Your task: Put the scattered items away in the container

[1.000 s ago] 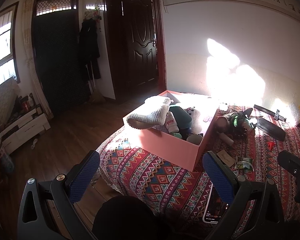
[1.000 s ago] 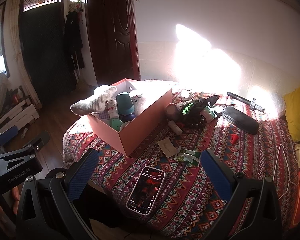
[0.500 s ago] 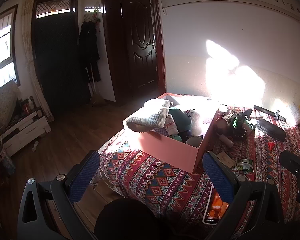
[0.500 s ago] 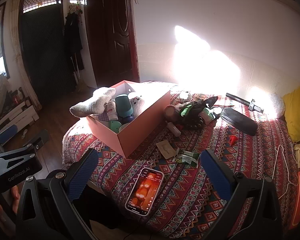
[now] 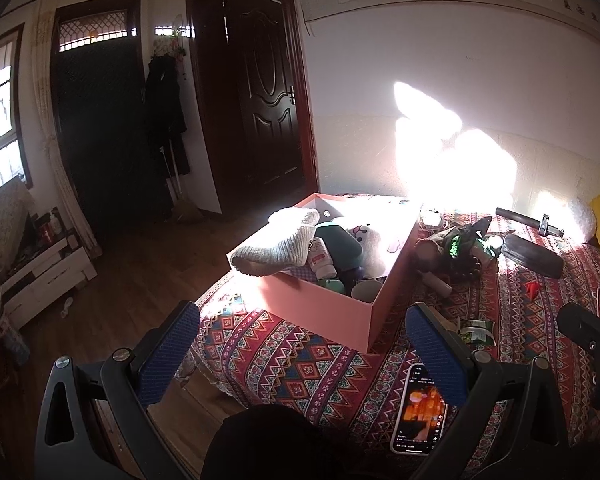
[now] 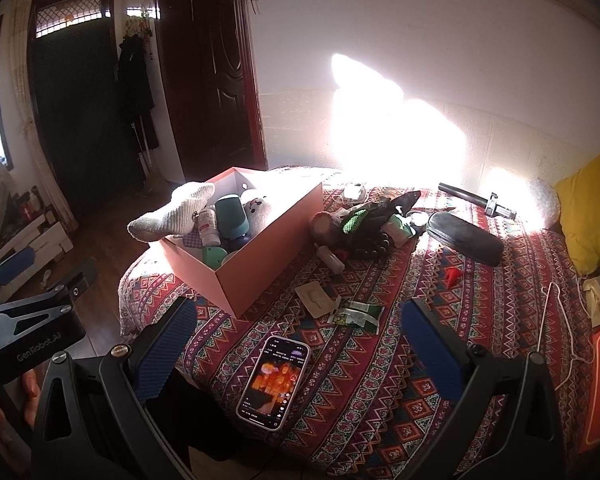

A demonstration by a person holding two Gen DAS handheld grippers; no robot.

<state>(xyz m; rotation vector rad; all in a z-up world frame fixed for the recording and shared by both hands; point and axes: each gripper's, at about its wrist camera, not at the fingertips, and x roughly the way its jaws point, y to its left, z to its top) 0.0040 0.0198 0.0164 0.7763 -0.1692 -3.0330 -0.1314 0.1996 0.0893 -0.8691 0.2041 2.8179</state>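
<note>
Sunlit bed with patterned cover, pink box near its left corner. Both claws, left claw and right claw, spread wide, grasping nothing. Better to approach green packet low, beside phone, then pinch firmly.

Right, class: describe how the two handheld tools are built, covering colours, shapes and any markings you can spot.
Both tools look alike: the right tool and left tool each have black angular frames with triangular cut-outs, silver screw heads, and two flat fingers faced with blue textured pads. In the right wrist view, the left tool's black body carries pale lettering reading "GenRobot.AI". No cables or sleeves show.
</note>
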